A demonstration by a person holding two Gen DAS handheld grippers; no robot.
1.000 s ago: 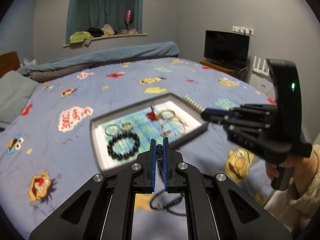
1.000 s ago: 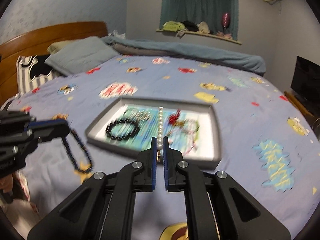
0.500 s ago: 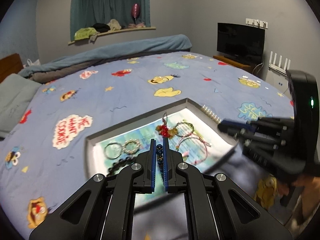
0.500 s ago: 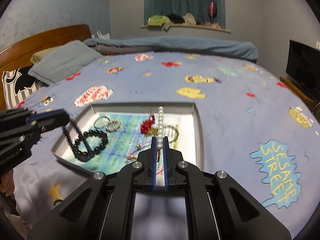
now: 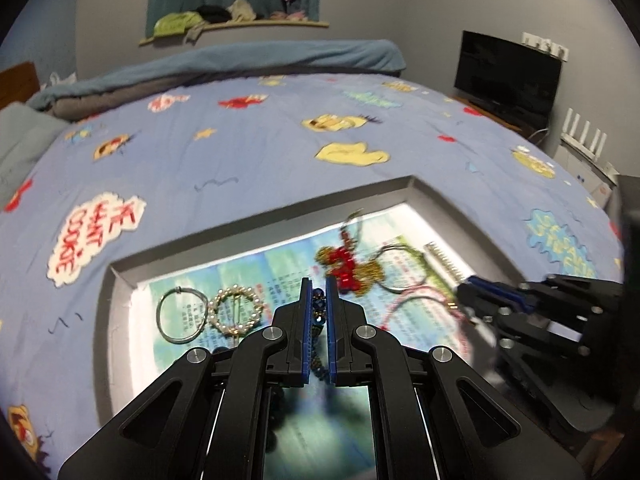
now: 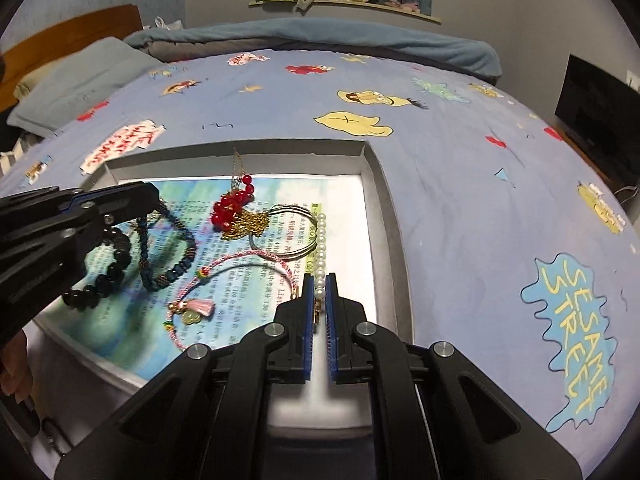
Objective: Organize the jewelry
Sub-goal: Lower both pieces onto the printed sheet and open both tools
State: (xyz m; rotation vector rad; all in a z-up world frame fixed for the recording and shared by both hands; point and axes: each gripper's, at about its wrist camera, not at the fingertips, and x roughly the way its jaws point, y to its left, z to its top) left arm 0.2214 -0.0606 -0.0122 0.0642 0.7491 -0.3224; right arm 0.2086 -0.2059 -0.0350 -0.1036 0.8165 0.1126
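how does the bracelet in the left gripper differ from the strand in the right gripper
The dark blue braided bracelet hangs as a closed loop from the left gripper; the white pearl strand sticks out straight from the right gripper. One is woven cord, the other round beads. Both are pinched over the tray.

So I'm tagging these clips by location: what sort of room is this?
Most likely a bedroom in a home. The work happens on a bed with a cartoon-print cover, a wooden headboard and a pillow at one end, and a television by the wall.
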